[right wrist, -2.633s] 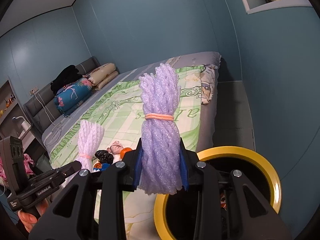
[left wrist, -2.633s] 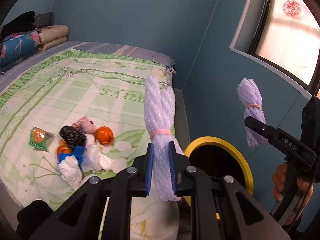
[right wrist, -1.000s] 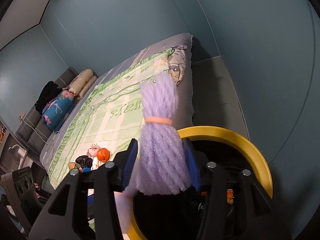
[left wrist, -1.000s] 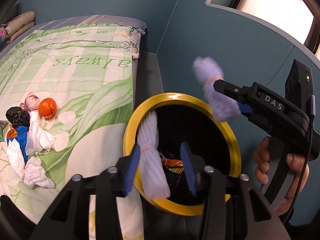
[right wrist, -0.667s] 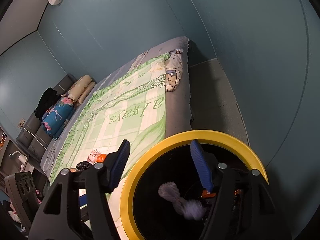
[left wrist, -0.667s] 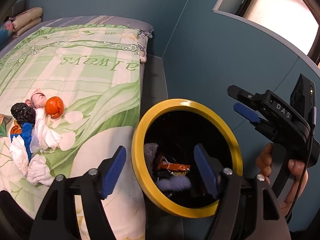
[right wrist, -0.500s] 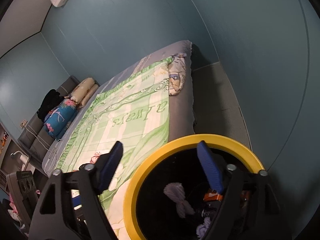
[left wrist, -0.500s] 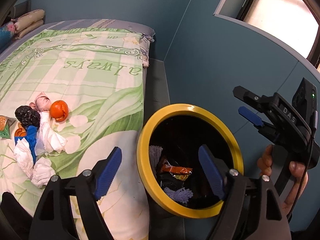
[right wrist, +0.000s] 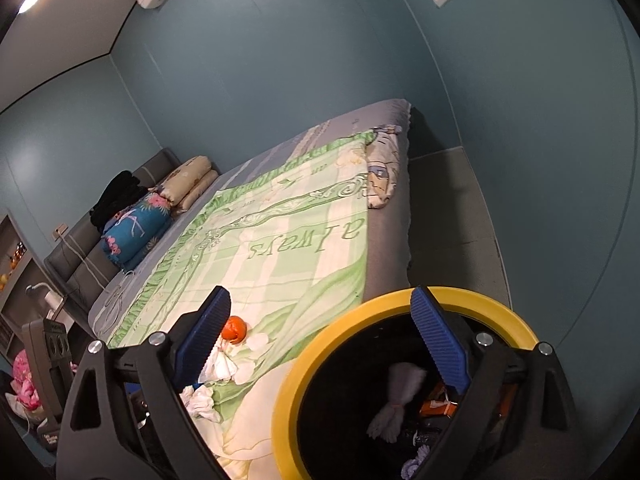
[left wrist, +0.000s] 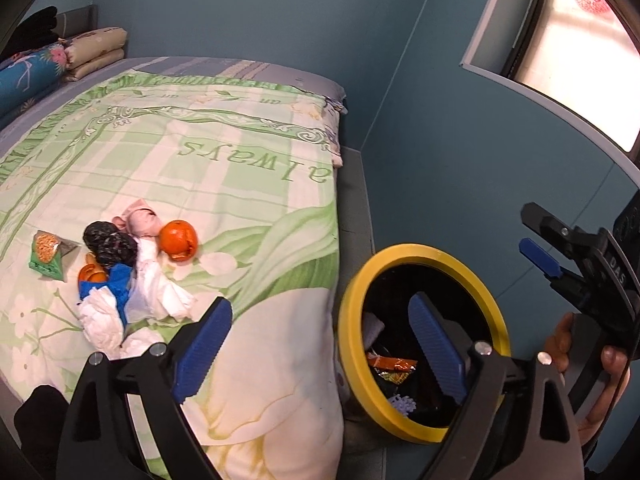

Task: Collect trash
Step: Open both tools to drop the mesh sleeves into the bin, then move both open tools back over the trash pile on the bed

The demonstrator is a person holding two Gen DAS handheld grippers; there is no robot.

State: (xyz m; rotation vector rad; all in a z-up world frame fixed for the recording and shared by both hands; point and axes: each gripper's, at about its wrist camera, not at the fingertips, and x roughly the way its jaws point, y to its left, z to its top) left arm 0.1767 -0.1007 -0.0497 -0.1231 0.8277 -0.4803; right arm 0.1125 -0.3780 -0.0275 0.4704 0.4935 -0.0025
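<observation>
Teal walls point(right wrist: 280, 80) enclose a bed point(left wrist: 200, 168) under a green-and-white quilt; folded bedding point(right wrist: 188, 184) lies at its ten o'clock end. Grey floor point(right wrist: 452, 216) at three o'clock. A bright window point(left wrist: 580, 36) sits at two o'clock.

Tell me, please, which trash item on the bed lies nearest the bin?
The orange peel: it sits at the pile's bin-side edge, beside the pink scrap.

Bin point(right wrist: 304, 364) cut off below — its contents point(right wrist: 394, 404) partly hidden, dim.

Left gripper point(left wrist: 320, 344) empty, jaws just opened; bin point(left wrist: 424, 340) beside bed point(left wrist: 240, 184).
</observation>
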